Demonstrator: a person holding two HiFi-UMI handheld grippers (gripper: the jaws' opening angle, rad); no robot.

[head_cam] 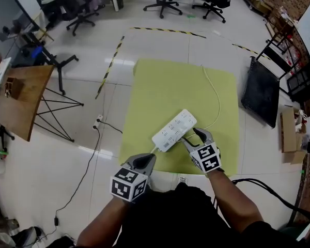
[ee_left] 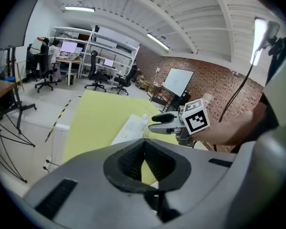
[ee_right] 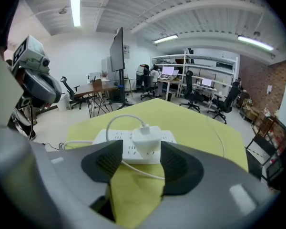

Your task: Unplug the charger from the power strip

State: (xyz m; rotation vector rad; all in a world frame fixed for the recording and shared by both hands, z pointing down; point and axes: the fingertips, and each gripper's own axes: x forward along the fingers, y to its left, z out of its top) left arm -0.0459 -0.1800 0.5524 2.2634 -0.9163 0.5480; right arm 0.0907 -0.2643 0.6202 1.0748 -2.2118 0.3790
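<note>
A white power strip lies slantwise on a yellow-green mat. In the right gripper view a white charger stands plugged into the strip, with its thin cable looping off to the left. My right gripper is open at the strip's near side. The charger sits just ahead of its jaws, between them, and the pads do not touch it. My left gripper is shut with nothing in it, near the strip's near-left end. The left gripper view also shows the strip and the right gripper.
A thin white cable runs across the mat toward its far edge. A wooden table on black legs stands at the left. A black panel and a cardboard box are at the right. A black cable trails over the floor.
</note>
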